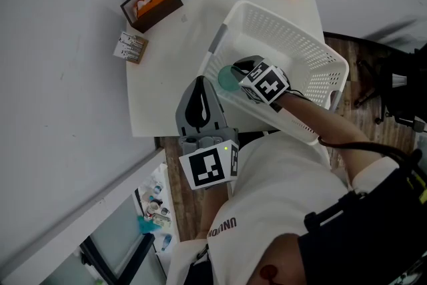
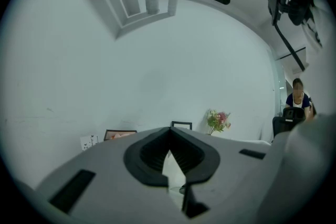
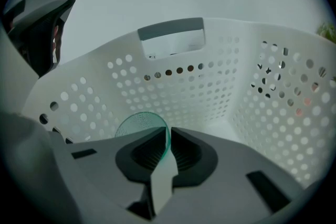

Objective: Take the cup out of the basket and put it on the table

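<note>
Head view, with both gripper views. The right forearm reaches from the lower right over the near wall of the white perforated basket (image 1: 301, 37), which stands on the white surface (image 1: 167, 83). Inside the basket, the right gripper (image 1: 235, 71) is clamped on the thin wall of the translucent green cup (image 1: 225, 79), and the cup's rim shows between the jaws in the right gripper view. The left gripper (image 1: 199, 82) is held at centre frame by the surface's near edge. It points up-frame with its jaws pressed together on nothing. Print on the white shirt (image 1: 267, 197) begins "UN"; the rest is unreadable. The card (image 1: 130, 47) at upper left bears print too small to read.
</note>
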Available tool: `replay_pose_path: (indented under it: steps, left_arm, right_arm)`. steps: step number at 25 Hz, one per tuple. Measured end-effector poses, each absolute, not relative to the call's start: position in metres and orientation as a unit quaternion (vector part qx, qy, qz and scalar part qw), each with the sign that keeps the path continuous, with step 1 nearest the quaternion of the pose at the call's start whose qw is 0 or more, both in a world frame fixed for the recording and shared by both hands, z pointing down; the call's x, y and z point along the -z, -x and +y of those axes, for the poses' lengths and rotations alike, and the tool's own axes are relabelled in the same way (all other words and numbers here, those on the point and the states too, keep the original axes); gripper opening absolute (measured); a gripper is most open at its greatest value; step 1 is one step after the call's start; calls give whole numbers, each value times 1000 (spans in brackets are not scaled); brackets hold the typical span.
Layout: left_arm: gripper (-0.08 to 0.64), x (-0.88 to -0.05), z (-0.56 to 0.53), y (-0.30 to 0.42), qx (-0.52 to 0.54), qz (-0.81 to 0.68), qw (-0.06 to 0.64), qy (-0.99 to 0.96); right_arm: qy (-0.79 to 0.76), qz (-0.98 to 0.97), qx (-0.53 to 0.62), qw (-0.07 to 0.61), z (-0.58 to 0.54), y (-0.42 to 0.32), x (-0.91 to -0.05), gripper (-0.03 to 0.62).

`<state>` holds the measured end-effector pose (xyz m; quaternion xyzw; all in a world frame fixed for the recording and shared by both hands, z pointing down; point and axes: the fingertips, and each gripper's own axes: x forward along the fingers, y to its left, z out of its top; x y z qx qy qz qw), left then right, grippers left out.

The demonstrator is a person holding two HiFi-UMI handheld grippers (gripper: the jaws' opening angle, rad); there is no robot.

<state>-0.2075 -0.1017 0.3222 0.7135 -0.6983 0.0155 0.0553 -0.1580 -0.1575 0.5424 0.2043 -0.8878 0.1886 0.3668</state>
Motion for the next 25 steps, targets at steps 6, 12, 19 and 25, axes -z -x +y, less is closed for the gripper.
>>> replay_pose_path:
  steps: [6,12,19,25]
  left_arm:
    - [12,-322,-100,208,-16,-699,55,-712]
    - [12,-322,-98,207,-17,-701,55,-711]
    - [12,-320,-96,205,-15,-702,53,-710]
    - [12,-320,-94,202,-16,-701,53,-711]
  right_arm:
    - [-213,-882,-204,368,-158,155,-543,43]
    - [-209,-882,-209,368,-157,154,-540,41]
    - [-209,-888,-211,350,-160,155,-525,37]
    - [-214,-895,-208,332,-164,154,-511,37]
